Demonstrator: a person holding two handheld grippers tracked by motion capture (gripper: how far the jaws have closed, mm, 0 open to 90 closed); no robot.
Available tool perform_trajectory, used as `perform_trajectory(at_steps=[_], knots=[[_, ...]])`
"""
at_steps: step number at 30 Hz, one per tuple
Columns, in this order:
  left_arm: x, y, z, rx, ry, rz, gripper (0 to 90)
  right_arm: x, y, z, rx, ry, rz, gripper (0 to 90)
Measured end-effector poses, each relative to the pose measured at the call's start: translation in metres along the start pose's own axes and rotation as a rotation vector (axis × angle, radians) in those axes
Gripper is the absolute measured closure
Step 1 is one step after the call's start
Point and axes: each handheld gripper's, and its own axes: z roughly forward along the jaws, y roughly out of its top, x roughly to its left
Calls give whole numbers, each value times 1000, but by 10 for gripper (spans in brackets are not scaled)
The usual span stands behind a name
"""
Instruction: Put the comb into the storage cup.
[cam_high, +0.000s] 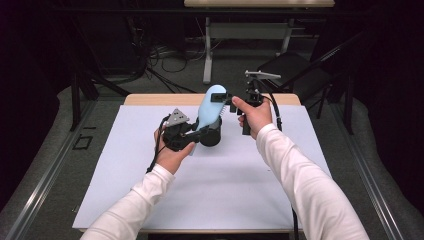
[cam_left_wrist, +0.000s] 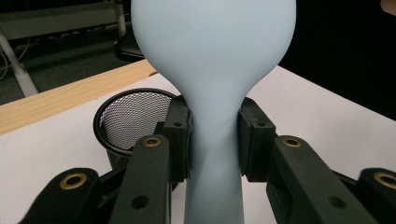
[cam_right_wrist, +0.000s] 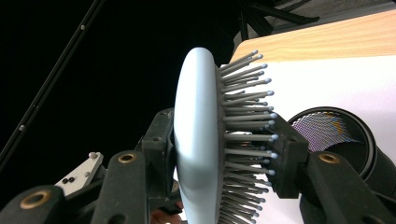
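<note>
Hairbrush (cam_high: 210, 107), pale blue, is held up in the air over the bench (cam_high: 150, 200), above a black mesh cup (cam_high: 211, 136). Its long side tilts, with the handle down near the person and the round head up and away. The left gripper (cam_high: 192, 131) squeezes the thin handle. The right gripper (cam_high: 226, 98) pinches the head, one jaw on the smooth back and one on the bristles (cam_right_wrist: 245, 140).

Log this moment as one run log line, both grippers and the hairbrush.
left gripper: shut on hairbrush handle | right gripper: shut on hairbrush head, across back and bristles | hairbrush: held above mesh cup | stage: two-gripper hold
</note>
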Motion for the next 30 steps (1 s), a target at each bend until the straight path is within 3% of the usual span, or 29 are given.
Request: perform_trajectory(at_steps=[10, 20, 30], knots=[[0, 0, -1, -3, 2, 0, 685, 0, 0, 0, 3, 7, 7, 518], [1, 1, -3, -27, 13, -9, 608, 1, 1, -2, 5, 11, 7, 522], [1, 2, -8, -27, 24, -12, 559, 8, 7, -5, -5, -21, -28, 524]])
